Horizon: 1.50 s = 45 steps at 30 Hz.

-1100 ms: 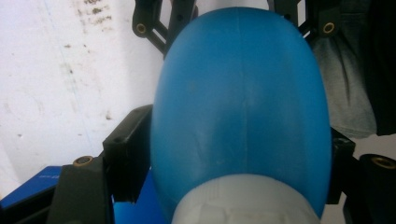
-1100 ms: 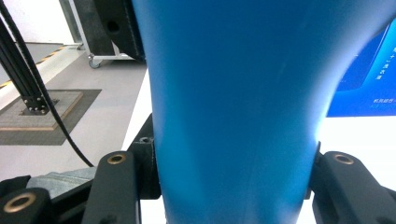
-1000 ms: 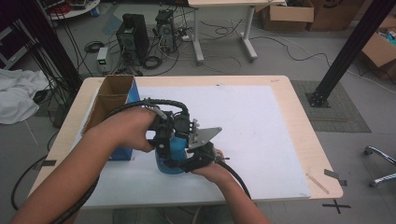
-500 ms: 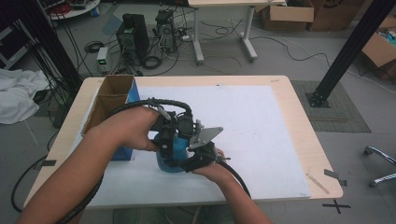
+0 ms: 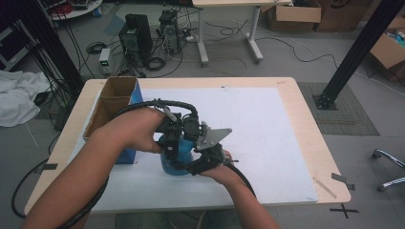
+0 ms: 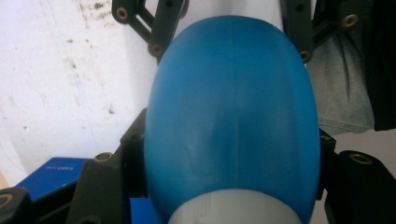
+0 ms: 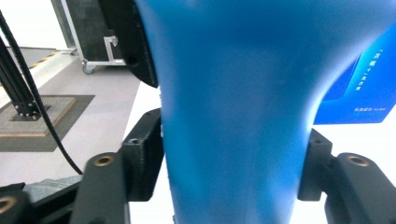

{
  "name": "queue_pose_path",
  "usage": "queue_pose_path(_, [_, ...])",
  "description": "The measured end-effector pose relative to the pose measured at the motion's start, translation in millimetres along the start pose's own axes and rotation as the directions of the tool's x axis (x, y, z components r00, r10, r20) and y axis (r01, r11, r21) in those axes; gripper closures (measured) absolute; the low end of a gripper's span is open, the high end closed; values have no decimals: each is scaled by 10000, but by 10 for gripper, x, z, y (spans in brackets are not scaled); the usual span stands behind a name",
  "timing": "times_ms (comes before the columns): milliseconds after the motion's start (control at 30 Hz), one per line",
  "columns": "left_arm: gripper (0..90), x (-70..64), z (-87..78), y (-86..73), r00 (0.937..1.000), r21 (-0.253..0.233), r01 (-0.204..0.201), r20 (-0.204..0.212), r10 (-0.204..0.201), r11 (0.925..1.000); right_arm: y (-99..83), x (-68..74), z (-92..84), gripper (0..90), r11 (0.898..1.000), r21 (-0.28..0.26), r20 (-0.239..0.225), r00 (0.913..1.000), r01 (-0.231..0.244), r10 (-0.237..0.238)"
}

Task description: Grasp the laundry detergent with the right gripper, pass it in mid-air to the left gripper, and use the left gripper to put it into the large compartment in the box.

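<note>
- A person stands at the near edge of a pale wooden counter [image 5: 296, 95] covered by a white sheet, with both forearms reaching in from below.
- A blue bottle [image 5: 175, 160] stands upright on the sheet, near the left-centre of the counter. Its long axis runs straight up and down.
- The left hand-held gripper [image 5: 173, 131] comes in from the left and above. In the left gripper view its black jaws are pinching the bottle's rounded blue body [image 6: 231, 121], one on each side.
- The right hand-held gripper [image 5: 203, 160] comes in from the near right, lower down. In the right gripper view the blue bottle [image 7: 243, 116] sits between its jaws; these have just been easing apart, and whether the pads are pressing on it cannot be told.
- Both hands are right at the bottle, which lies directly ahead of each gripper, with the left holding firmly.
- Just left of the bottle, an open cardboard box with blue sides [image 5: 114, 102] sits on the counter.
- Judging from this, the bottle is likely being passed to the left grip.
</note>
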<state>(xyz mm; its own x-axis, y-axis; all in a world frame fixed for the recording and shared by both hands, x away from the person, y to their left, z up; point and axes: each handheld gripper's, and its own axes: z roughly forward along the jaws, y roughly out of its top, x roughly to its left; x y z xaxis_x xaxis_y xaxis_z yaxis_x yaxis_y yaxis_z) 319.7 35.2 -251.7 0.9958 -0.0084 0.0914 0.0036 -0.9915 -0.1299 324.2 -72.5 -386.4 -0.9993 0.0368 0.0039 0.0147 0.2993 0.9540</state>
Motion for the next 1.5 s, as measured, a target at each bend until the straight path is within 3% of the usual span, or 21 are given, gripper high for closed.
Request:
queue_pose_path(333, [391, 57, -99, -92, 9994, -174, 327, -66, -328, 9993, -45, -4, -53, 136, 9987, 62, 255, 9984, -497, 495])
queue_pose_path(433, [390, 81, -137, -136, 9989, -259, 456, -32, -457, 9986, -37, -41, -128, 66, 9938, 614, -17, 9957, -924, 927])
queue_pose_path(533, [390, 115, -176, -192, 9980, -365, 638, -23, -639, 9973, -19, -69, -223, 0, 9815, 1421, -170, 9911, -1286, 1324])
queue_pose_path(667, [390, 190, -251, -273, 9950, -297, 995, 139, -992, 9946, 55, -63, -418, 0, 9613, 2365, 266, 9899, -1417, 1394])
queue_pose_path(700, [390, 215, -273, -296, 9936, -322, 1124, 155, -1120, 9931, 81, -68, -476, 0, 9560, 2568, 182, 9897, -1419, 1420])
queue_pose_path(767, [390, 272, -325, -347, 9899, -299, 1400, 255, -1393, 9897, 141, -72, -593, 0, 9423, 3050, 251, 9903, -1381, 1370])
queue_pose_path(833, [390, 327, -382, -391, 9858, -245, 1653, 345, -1644, 9859, 188, -82, -687, 0, 9245, 3573, -55, 9895, -1330, 1445])
queue_pose_path(867, [390, 351, -411, -413, 9838, -241, 1766, 368, -1756, 9840, 221, -84, -750, 0, 9134, 3885, 75, 9917, -1215, 1287])
queue_pose_path(933, [390, 389, -469, -448, 9801, -285, 1964, 353, -1953, 9801, 259, -104, -839, 0, 8815, 4556, -405, 9864, -1238, 1595])
queue_pose_path(967, [390, 415, -517, -474, 9773, -258, 2102, 336, -2093, 9773, 272, -102, -867, 0, 8681, 4815, -302, 9877, -1202, 1535])
queue_pose_path(1000, [390, 438, -546, -492, 9751, -226, 2192, 386, -2183, 9754, 284, -109, -907, 0, 8391, 5297, -473, 9834, -1240, 1752])
queue_pose_path(1033, [390, 465, -581, -520, 9712, -223, 2353, 444, -2341, 9717, 287, -116, -926, 0, 8212, 5562, -523, 9808, -1274, 1877])
queue_pose_path(1100, [390, 529, -648, -596, 9607, -303, 2741, 535, -2723, 9612, 303, -116, -985, 0, 7690, 6261, -191, 9833, -1293, 1808])
queue_pose_path(1167, [389, 592, -711, -667, 9454, -232, 3204, 707, -3182, 9470, 318, -115, -1039, 0, 7408, 6604, -45, 9859, -1227, 1672])
queue_pose_path(1233, [389, 654, -779, -744, 9284, -171, 3654, 789, -3630, 9307, 335, -113, -1090, 0, 6993, 7046, -21, 9852, -1203, 1716])
queue_pose_path(1267, [389, 685, -813, -781, 9132, -112, 4011, 839, -3989, 9159, 349, -110, -1116, 0, 6823, 7213, 119, 9871, -1193, 1600])
queue_pose_path(1300, [389, 714, -847, -817, 8932, -33, 4428, 890, -4407, 8966, 362, -111, -1142, 0, 6658, 7371, 126, 9874, -1157, 1576])
queue_pose_path(1433, [389, 803, -986, -950, 8351, 146, 5428, 969, -5415, 8397, 416, -120, -1245, 0, 6225, 7745, 279, 9891, -1126, 1442])
queue_pose_path(1500, [389, 844, -1057, -1023, 8023, 148, 5898, 1035, -5879, 8074, 431, -124, -1283, 0, 6051, 7876, 373, 9892, -1163, 1417])
